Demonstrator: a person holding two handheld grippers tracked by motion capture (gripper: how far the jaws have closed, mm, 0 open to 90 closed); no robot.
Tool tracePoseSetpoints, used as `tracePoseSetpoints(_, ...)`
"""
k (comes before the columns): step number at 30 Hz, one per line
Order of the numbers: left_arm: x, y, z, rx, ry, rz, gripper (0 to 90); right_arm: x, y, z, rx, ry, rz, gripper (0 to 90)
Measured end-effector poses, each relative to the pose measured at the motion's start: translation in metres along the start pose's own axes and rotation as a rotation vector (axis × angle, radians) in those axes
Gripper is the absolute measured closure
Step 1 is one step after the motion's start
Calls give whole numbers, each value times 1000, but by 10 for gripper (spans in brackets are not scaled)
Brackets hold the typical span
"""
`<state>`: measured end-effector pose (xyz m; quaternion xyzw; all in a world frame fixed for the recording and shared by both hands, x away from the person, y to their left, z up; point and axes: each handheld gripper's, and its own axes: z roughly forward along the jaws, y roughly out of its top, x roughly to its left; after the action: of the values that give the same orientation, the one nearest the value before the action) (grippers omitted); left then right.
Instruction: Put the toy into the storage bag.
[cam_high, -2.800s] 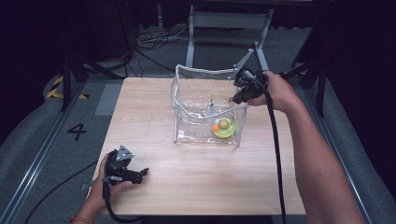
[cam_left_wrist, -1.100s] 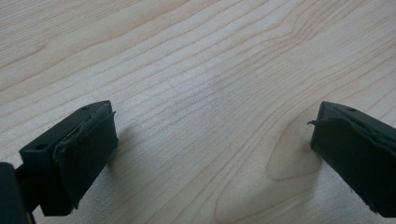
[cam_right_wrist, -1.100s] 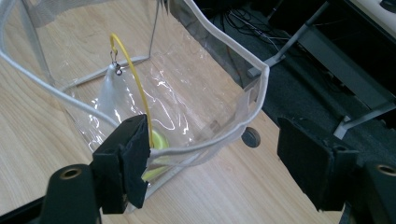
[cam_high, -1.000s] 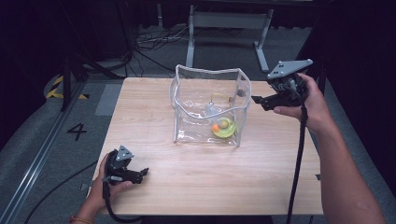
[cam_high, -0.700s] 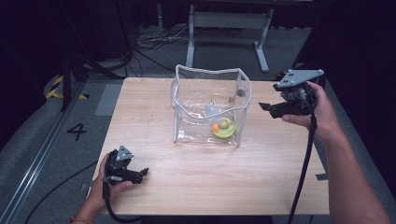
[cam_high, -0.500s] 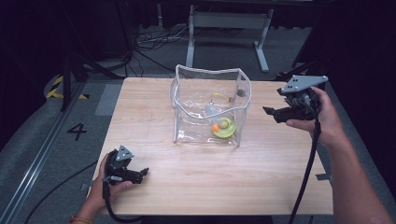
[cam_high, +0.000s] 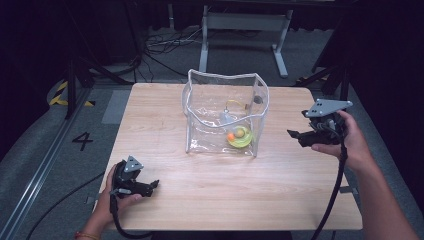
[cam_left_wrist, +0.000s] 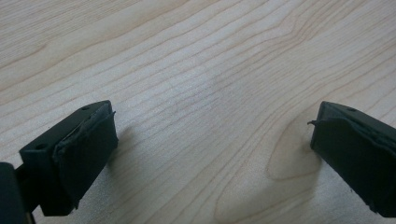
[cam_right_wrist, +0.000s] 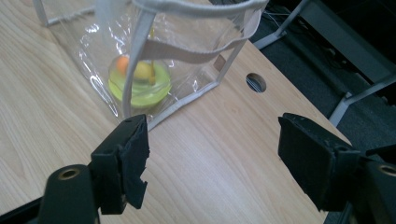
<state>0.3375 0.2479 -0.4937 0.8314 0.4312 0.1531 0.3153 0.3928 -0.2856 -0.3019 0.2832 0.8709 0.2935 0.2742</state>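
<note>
A clear plastic bag (cam_high: 225, 112) with white trim stands open in the middle of the wooden table (cam_high: 240, 190). Inside it lies a yellow-green round toy (cam_high: 239, 138) with an orange ball and a yellow ball; the same toy (cam_right_wrist: 139, 84) shows through the bag (cam_right_wrist: 154, 46) in the right gripper view. My right gripper (cam_high: 296, 135) hovers to the right of the bag, open, nothing between its pads (cam_right_wrist: 135, 158). My left gripper (cam_high: 152, 186) rests near the table's front left, open over bare wood, its pads (cam_left_wrist: 88, 144) wide apart.
A round cable hole (cam_right_wrist: 256, 82) pierces the table beyond the bag. Cables trail from both grippers off the front edge. Behind the table stand a metal frame (cam_high: 245, 22) and floor cables; a "4" mark (cam_high: 83, 141) lies on the floor at left.
My right gripper has drawn out of the bag, then moved right and down toward the table's right side. The left gripper has stayed put.
</note>
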Motion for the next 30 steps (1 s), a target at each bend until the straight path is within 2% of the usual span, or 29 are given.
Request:
tracePoseSetpoints(9,0,0,0,0,0,0,8,11,-22,11,46,1,-15,227)
tracePoseSetpoints(11,0,0,0,0,0,0,8,14,-29,14,53,4,-9,216)
tracePoseSetpoints(15,0,0,0,0,-1,-1,8,20,-43,20,74,-28,7,186)
tracePoseSetpoints(26,0,0,0,0,0,0,8,32,-87,40,109,-12,26,182)
tracePoseSetpoints(30,0,0,0,0,0,-1,8,35,-97,44,116,-8,35,176)
